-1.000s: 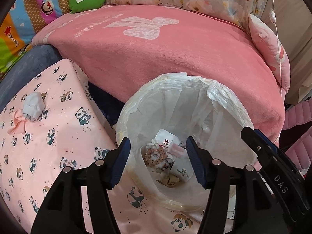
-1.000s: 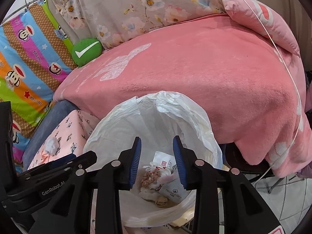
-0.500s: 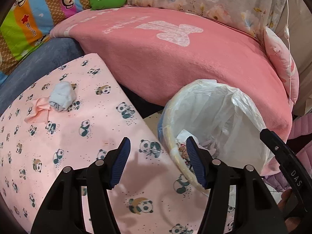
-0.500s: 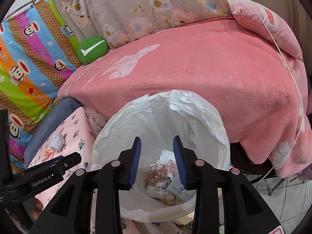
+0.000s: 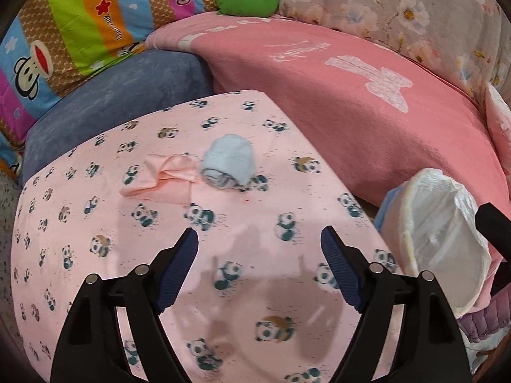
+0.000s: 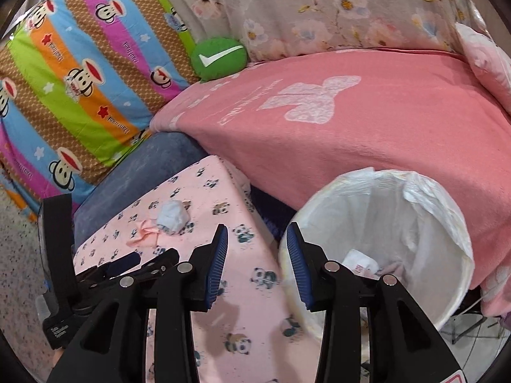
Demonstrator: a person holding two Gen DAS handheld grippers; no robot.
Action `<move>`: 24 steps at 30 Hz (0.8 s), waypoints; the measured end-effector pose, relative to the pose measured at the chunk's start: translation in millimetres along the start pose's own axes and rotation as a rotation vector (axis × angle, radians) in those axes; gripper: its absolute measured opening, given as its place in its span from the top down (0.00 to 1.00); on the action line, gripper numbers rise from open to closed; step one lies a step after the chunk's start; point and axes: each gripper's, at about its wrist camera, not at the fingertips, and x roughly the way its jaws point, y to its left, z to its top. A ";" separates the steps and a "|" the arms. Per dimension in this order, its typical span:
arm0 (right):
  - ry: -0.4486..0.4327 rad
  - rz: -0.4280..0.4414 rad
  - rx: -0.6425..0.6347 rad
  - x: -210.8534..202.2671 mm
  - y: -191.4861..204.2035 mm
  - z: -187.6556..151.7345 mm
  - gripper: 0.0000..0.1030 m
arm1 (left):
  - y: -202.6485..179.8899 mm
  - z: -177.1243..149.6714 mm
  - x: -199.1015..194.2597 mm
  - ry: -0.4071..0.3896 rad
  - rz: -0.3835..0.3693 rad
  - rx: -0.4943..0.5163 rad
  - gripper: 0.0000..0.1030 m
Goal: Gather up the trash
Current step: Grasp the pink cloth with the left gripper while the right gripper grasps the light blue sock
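My left gripper [image 5: 258, 255] hangs over the panda-print worktop [image 5: 95, 223] with its jaws wide apart and nothing between them. My right gripper [image 6: 257, 255] sits at the near rim of the bin [image 6: 460, 287], jaws apart too, though less widely, and also empty.

Taking the bin as my landmark: some rubbish already lies at its bottom inside the white liner, a white wrapper with red print [image 6: 359, 263] and some pale scraps beside it, so part of the collecting looks done. Two pieces are left on the worktop, well to the left of the bin and beyond its far rim: a crumpled pale-blue wad [image 5: 228, 164], and touching its left side a flat pink scrap [image 5: 166, 178].

I judge the job to be somewhere past its start but not finished. The blue wad lies straight ahead of my left jaws, so it looks the natural next pick, with the pink scrap after it.
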 end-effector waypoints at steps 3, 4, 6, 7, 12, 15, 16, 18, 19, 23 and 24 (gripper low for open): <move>0.024 0.025 -0.054 19.5 30.9 4.0 0.61 | 27.7 6.6 10.1 0.011 0.035 -0.031 0.25; 0.039 0.039 -0.084 33.6 45.8 6.7 0.61 | 36.5 9.3 14.7 0.016 0.042 -0.044 0.25; 0.051 0.049 -0.098 44.4 62.4 4.2 0.61 | 55.4 14.7 25.4 0.032 0.048 -0.073 0.25; 0.062 0.059 -0.104 52.5 70.2 4.6 0.61 | 62.5 16.3 29.2 0.036 0.052 -0.085 0.25; 0.107 0.092 -0.117 98.2 105.7 7.8 0.61 | 99.4 30.9 52.0 0.050 0.042 -0.153 0.25; 0.141 0.108 -0.109 126.7 121.6 7.7 0.61 | 111.7 39.9 62.9 0.046 0.026 -0.172 0.25; 0.152 0.108 -0.110 136.7 127.0 7.2 0.61 | 115.3 43.0 66.7 0.045 0.018 -0.173 0.25; 0.161 0.101 -0.118 151.3 135.1 8.9 0.61 | 120.3 47.4 73.4 0.048 0.007 -0.179 0.26; 0.168 0.090 -0.125 164.6 142.9 7.7 0.61 | 122.3 49.8 76.8 0.049 -0.006 -0.179 0.26; 0.199 0.096 -0.115 191.6 149.8 8.0 0.61 | 125.0 53.9 91.4 0.063 -0.031 -0.179 0.31; 0.202 0.096 -0.115 194.2 147.8 8.9 0.61 | 124.9 54.0 95.0 0.073 -0.031 -0.174 0.38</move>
